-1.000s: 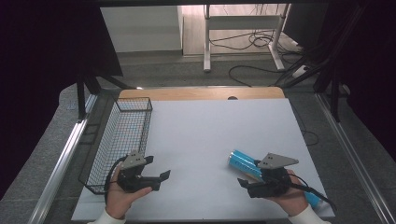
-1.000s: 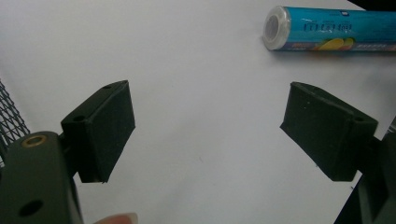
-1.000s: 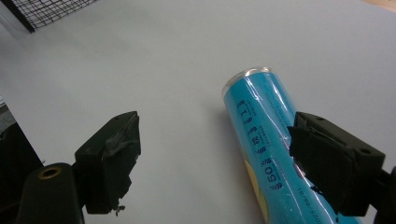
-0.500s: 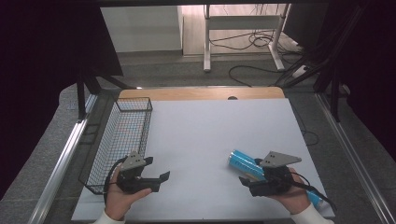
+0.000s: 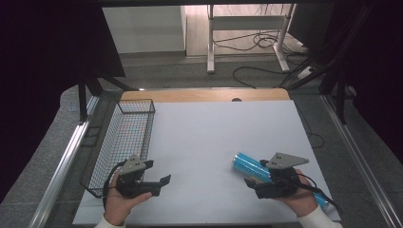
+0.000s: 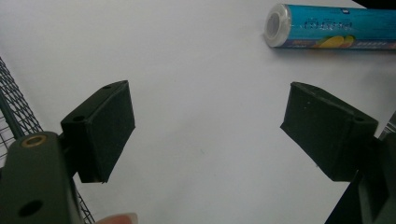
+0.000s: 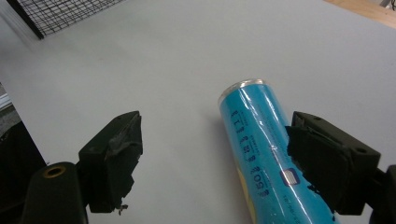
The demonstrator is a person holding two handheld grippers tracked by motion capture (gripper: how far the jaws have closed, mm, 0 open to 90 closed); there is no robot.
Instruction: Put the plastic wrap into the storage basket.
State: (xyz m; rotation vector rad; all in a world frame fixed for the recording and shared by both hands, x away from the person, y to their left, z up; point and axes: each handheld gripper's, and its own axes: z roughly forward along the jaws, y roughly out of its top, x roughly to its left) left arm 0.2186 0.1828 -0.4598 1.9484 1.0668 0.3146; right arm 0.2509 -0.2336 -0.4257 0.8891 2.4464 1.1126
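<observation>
A blue tube (image 5: 247, 164) with a clear cap lies on its side on the white table (image 5: 214, 137), at the front right. My right gripper (image 5: 257, 175) is open and straddles it. In the right gripper view the blue tube (image 7: 261, 154) lies between the jaws, close against the right one, and the right gripper (image 7: 212, 127) holds nothing. My left gripper (image 5: 158, 174) is open near the front left, beside the basket. In the left gripper view the left gripper (image 6: 208, 109) has bare table between its jaws, and the blue tube (image 6: 327, 25) lies far off at the upper right.
A black wire basket (image 5: 135, 102) stands along the table's left side, and I see nothing in it. The basket's mesh (image 6: 11, 107) is close to my left jaw. A wooden strip (image 5: 204, 95) runs along the table's far edge. Cables and a desk frame lie on the floor beyond.
Both hands have shifted only slightly. The tube lies where it was, and both grippers stay open.
</observation>
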